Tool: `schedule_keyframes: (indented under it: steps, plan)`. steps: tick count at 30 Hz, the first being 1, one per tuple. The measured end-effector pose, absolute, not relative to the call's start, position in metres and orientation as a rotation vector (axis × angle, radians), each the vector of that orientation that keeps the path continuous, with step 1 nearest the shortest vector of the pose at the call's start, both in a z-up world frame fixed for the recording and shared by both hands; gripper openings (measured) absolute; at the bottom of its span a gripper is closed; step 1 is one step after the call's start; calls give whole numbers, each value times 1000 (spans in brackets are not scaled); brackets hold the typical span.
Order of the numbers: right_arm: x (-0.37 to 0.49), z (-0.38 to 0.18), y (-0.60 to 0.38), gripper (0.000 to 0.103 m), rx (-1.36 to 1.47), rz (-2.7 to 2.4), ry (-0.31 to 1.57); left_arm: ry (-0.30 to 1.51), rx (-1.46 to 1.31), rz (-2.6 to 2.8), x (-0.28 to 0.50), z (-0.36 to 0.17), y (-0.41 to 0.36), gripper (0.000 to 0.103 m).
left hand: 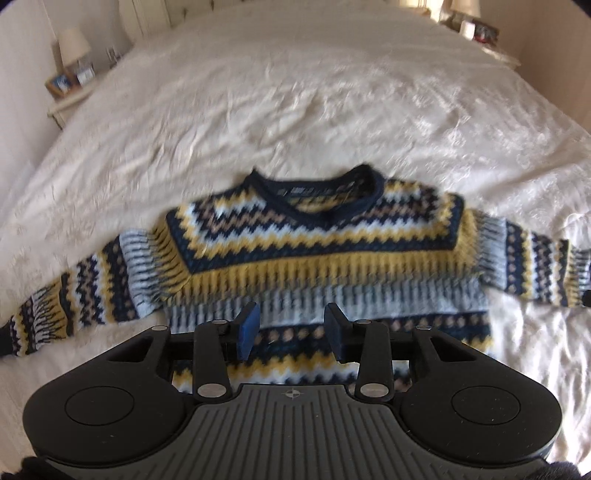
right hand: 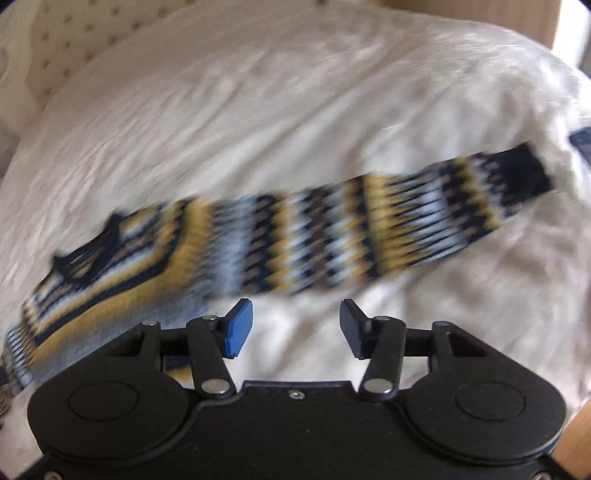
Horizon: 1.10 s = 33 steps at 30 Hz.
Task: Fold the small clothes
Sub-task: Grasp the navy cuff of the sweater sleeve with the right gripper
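A small knitted sweater (left hand: 314, 236) in navy, yellow, pale blue and tan zigzags lies flat on the white bedspread (left hand: 295, 110), neck away from me and both sleeves spread out. My left gripper (left hand: 291, 332) hovers over the sweater's lower body, open, with nothing pinched between its blue pads. In the right wrist view, which is blurred, one sleeve (right hand: 332, 236) stretches across to its navy cuff (right hand: 524, 170). My right gripper (right hand: 295, 328) stands open over bare bedspread just on the near side of that sleeve, with nothing in it.
A bedside table with a lamp (left hand: 74, 48) stands at the far left of the bed, another with small items (left hand: 476, 29) at the far right. A dotted pillow (right hand: 55, 37) lies at the head. A dark object (right hand: 581, 142) sits near the bed's right edge.
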State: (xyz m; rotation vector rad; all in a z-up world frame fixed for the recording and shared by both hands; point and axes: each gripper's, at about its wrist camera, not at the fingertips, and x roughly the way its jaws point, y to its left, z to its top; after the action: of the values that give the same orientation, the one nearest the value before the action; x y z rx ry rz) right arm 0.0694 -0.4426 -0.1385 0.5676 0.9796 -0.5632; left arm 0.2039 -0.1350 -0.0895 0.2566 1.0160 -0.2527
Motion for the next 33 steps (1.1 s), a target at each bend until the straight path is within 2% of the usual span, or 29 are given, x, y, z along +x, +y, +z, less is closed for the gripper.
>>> schedule_keyframes:
  steps: [6,12,27,30,31,32,33]
  plan:
    - [37,-150,-538,58,530,-635,910,998,133,-263,184,-81,-176,38]
    - [16,-165,-613,60,532,-688,900,1003,194,-294,164,-77,-229,38]
    - [11,-205,-695,60,577,-639,921,994,236,-219,153,-65,-260,38]
    - [11,-208,-699,46,606,-616,920,1007,240,-209,151,-66,-259,38]
    - [10,-209,-700,36,629,-604,916,1011,241,-205,150,-66,-258,38]
    - [10,-209,-701,21,658,-585,909,1014,242,-202,150,-66,-257,38]
    - [9,-210,-702,20,687,-563,901,1015,244,-199,149,-66,-256,38]
